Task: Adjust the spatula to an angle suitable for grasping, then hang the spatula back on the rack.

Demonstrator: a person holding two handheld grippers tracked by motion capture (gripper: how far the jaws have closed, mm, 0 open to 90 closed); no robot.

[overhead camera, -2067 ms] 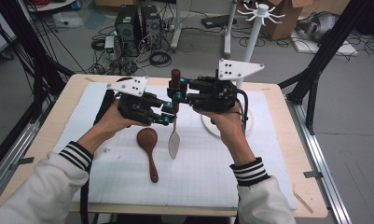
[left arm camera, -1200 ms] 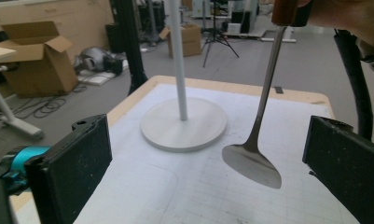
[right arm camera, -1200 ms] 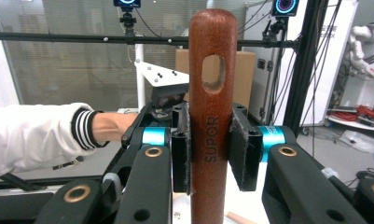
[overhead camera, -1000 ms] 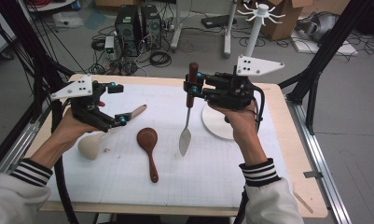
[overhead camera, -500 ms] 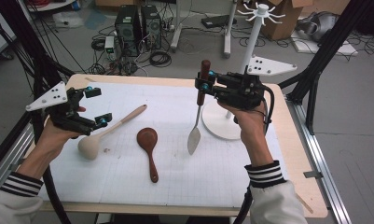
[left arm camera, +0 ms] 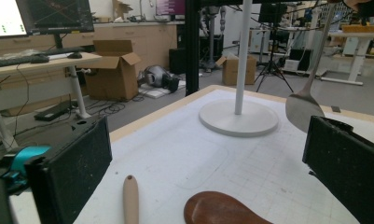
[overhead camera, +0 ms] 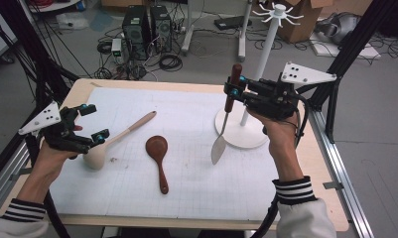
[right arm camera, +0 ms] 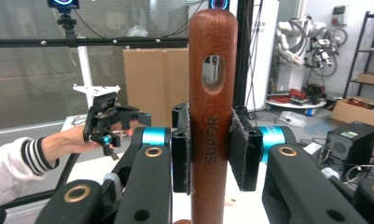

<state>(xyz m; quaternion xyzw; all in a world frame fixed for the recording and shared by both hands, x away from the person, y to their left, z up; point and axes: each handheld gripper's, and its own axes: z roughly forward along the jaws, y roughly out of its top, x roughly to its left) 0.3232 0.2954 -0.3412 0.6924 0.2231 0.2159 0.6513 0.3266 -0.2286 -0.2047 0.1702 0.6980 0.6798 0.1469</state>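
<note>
My right gripper [overhead camera: 232, 90] is shut on the dark red-brown handle of a metal spatula [overhead camera: 218, 148], which hangs blade-down just above the mat beside the white stand. In the right gripper view the handle [right arm camera: 211, 93] stands upright between the pads, with the gripper [right arm camera: 211, 154] clamped on it. My left gripper [overhead camera: 95, 122] is open at the table's left, over the bowl end of a light wooden spoon [overhead camera: 122, 134]. In the left gripper view the spoon's handle tip [left arm camera: 130, 200] lies between the wide-apart jaws. A dark wooden spoon [overhead camera: 158, 153] lies at mid-table.
A white hook stand [overhead camera: 246, 131] rises from its round base at the right rear of the white mat [overhead camera: 186, 109]; its base [left arm camera: 238, 119] is also in the left gripper view. Black frame posts flank the table. Cables and computer boxes sit on the floor behind.
My left hand has swung out to the left and sunk over the light spoon. My right hand has carried the spatula rightward, closer to the white stand.
</note>
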